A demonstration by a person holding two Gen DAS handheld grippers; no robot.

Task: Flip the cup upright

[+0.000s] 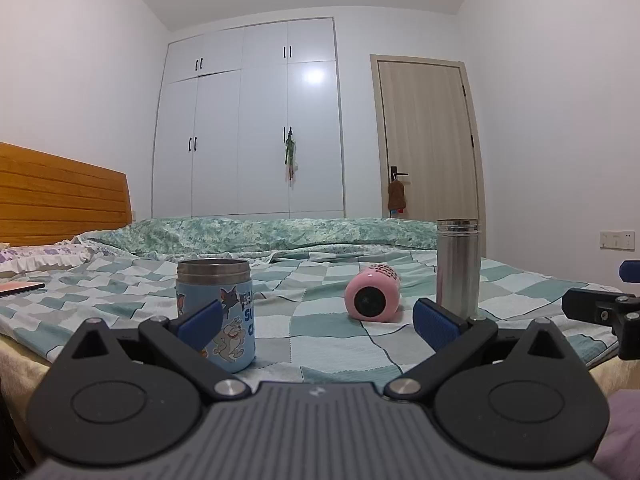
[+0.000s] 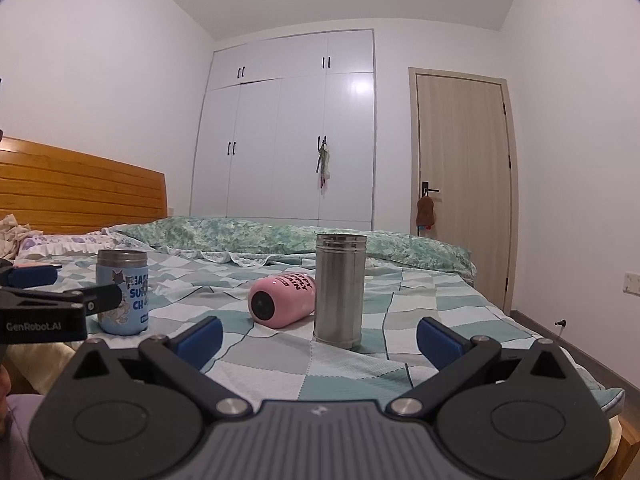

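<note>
A pink cup (image 1: pixel 373 295) lies on its side on the checked bedspread, its dark base turned toward me; it also shows in the right wrist view (image 2: pixel 280 300). A blue cartoon cup (image 1: pixel 218 320) stands upright at the left, also in the right wrist view (image 2: pixel 123 292). A tall steel flask (image 1: pixel 458 268) stands upright to the right of the pink cup, also in the right wrist view (image 2: pixel 340 290). My left gripper (image 1: pixel 318 320) is open and empty, near the blue cup. My right gripper (image 2: pixel 320 336) is open and empty, short of the flask.
The bed (image 2: pixel 432 308) carries a rumpled green quilt (image 2: pixel 280 236) at the back and a wooden headboard (image 2: pixel 80 188) at the left. A white wardrobe (image 2: pixel 288 132) and a door (image 2: pixel 460 184) stand behind. The left gripper's body (image 2: pixel 44 312) shows at the left edge.
</note>
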